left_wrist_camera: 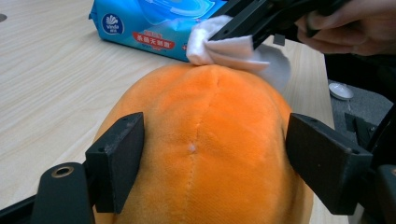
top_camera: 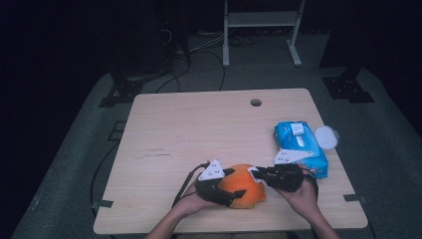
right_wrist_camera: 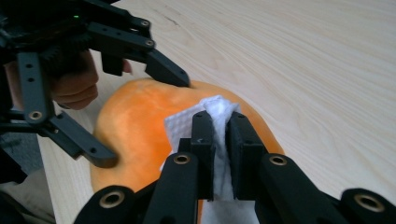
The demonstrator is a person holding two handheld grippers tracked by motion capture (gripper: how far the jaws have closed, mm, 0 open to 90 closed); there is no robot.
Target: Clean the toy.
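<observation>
An orange plush toy (top_camera: 249,196) lies near the table's front edge. My left gripper (left_wrist_camera: 217,163) has a pad on each side of it and presses into the plush, gripping it from the left. My right gripper (right_wrist_camera: 220,126) is shut on a folded white wipe (right_wrist_camera: 187,123). It holds the wipe (left_wrist_camera: 224,46) against the top of the toy (right_wrist_camera: 135,126) from the right. In the high view the two grippers meet over the toy, the left gripper (top_camera: 235,183) facing the right gripper (top_camera: 255,174).
A blue pack of wet wipes (top_camera: 301,147) lies on the wooden table (top_camera: 189,129) just behind my right hand, its white lid (top_camera: 326,137) flipped open. There is a cable hole (top_camera: 256,102) near the table's far edge. A white frame (top_camera: 261,20) stands on the floor beyond.
</observation>
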